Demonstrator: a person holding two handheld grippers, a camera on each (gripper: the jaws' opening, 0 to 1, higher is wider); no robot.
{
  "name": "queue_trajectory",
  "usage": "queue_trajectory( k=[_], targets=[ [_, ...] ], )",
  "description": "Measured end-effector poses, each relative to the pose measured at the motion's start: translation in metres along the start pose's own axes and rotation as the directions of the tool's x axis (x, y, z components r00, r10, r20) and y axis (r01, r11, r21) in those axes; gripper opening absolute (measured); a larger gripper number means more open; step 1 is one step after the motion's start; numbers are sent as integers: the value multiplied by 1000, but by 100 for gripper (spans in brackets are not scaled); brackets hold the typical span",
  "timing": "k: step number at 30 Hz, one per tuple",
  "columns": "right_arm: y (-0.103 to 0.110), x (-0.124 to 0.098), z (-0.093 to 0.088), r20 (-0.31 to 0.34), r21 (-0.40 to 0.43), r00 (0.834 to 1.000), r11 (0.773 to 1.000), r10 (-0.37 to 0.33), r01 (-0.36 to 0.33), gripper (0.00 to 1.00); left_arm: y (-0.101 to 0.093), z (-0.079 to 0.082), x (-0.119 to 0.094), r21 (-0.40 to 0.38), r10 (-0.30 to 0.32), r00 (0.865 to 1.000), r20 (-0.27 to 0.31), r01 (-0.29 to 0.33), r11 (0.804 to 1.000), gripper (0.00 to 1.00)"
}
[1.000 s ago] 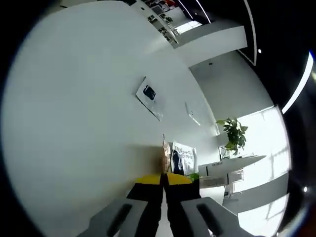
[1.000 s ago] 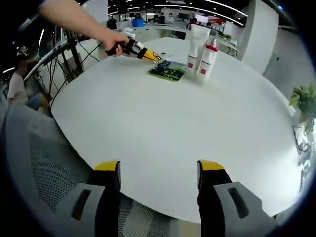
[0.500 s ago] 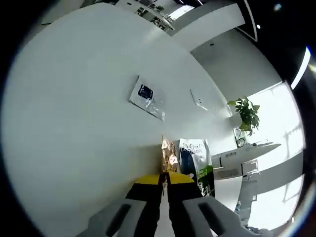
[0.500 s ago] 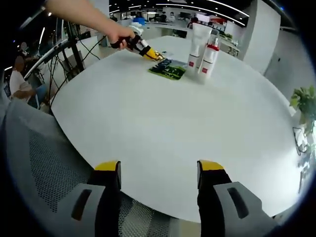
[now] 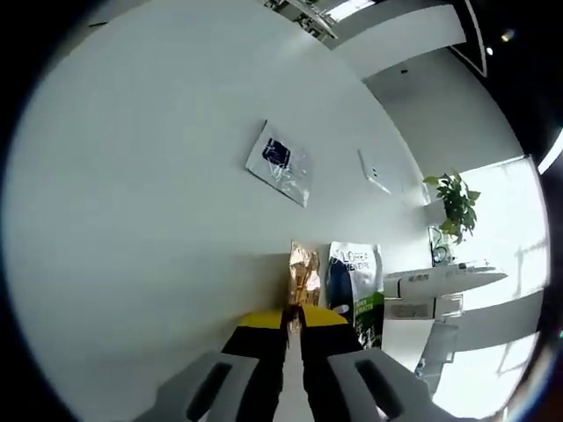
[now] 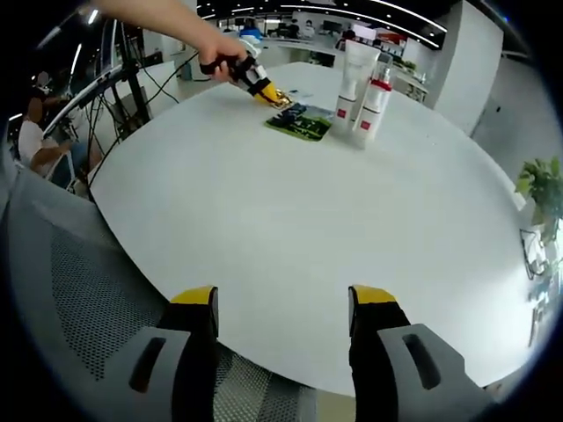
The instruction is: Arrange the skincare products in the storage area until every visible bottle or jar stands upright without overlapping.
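In the right gripper view, the right gripper (image 6: 281,308) sits at the bottom of the frame with its yellow-tipped jaws spread wide and nothing between them, hovering over the near edge of the round white table (image 6: 352,220). Far up the frame, a white tube (image 6: 356,72) and a white bottle with a red band (image 6: 372,101) stand upright, touching or nearly so. Just left of them a dark green sachet (image 6: 300,123) lies flat, and the left gripper (image 6: 274,97) reaches it from the upper left.

In the left gripper view, its jaws are pressed together at the bottom centre, pinching the edge of a gold sachet (image 5: 303,274). Beside it, to the right, lies the blue-and-green sachet (image 5: 356,286) — its white lettering is too small to read. Higher up, a clear packet with a dark label (image 5: 281,163) lies flat, and beyond it a small white packet (image 5: 376,171).

As I judge it, the two upright containers look settled; the flat packets remain to be tidied — the task seems partway done.
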State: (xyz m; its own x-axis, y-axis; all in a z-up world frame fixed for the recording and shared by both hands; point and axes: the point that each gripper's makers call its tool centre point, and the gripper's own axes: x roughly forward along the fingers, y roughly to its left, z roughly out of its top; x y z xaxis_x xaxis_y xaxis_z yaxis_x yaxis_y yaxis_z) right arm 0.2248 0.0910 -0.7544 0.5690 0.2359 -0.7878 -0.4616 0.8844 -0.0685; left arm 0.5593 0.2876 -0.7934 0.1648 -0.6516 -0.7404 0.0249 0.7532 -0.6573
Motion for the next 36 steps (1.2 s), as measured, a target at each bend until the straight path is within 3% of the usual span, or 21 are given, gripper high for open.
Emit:
queue_trajectory(
  k=[11, 18, 22, 24, 27, 28, 29, 30, 31, 32, 33, 34, 35, 36],
  targets=[
    [-1, -1, 3, 16, 6, 1000, 1000, -4, 4, 57, 1, 2, -6, 88, 66, 998, -2, -65, 994, 12],
    [-1, -1, 3, 15, 6, 1000, 1000, 0, 0, 56, 9, 6, -10, 173, 137, 990, -17, -132, 976, 15],
    [-1, -1, 3, 16, 4, 1000, 1000, 0, 0, 56, 18, 10, -15, 256, 206, 978, -11, -197, 946, 17],
    [-1, -1, 3, 16, 5, 1000, 1000, 0, 0, 56, 19, 18, -17, 318, 237, 971, 28, -233, 919, 21],
    [0, -1, 3, 15, 3, 1000, 1000, 1, -1, 56, 5, 42, -20, 504, 223, 964, 146, -266, 822, 27],
    [0, -1, 3, 16, 2, 1000, 1000, 1, -1, 56, -1, 45, -25, 552, 235, 954, 184, -299, 778, 30],
    [0, -1, 3, 16, 1, 1000, 1000, 0, 0, 56, -6, 47, -25, 604, 232, 955, 187, -298, 740, 34],
    [0, -1, 3, 15, 2, 1000, 1000, 1, -1, 56, -16, 49, -22, 694, 207, 962, 180, -274, 666, 36],
    [0, -1, 3, 15, 2, 1000, 1000, 1, -1, 56, -21, 48, -19, 743, 201, 964, 171, -260, 617, 39],
    [0, -1, 3, 15, 1, 1000, 1000, 1, -1, 56, -22, 41, -15, 805, 215, 969, 123, -224, 549, 43],
    [0, -1, 3, 14, 1, 1000, 1000, 1, -1, 56, -21, 35, -11, 835, 238, 967, 87, -201, 512, 46],
    [0, -1, 2, 12, 1, 1000, 1000, 1, -1, 56, -19, 26, -6, 872, 270, 963, 26, -153, 464, 50],
    [0, -1, 2, 13, 1, 1000, 1000, 1, -1, 56, -16, 21, -3, 900, 301, 954, 1, -132, 416, 56],
    [0, -1, 3, 14, 2, 1000, 1000, 1, -1, 56, -11, 19, -1, 932, 331, 944, -10, -111, 344, 60]
  ],
)
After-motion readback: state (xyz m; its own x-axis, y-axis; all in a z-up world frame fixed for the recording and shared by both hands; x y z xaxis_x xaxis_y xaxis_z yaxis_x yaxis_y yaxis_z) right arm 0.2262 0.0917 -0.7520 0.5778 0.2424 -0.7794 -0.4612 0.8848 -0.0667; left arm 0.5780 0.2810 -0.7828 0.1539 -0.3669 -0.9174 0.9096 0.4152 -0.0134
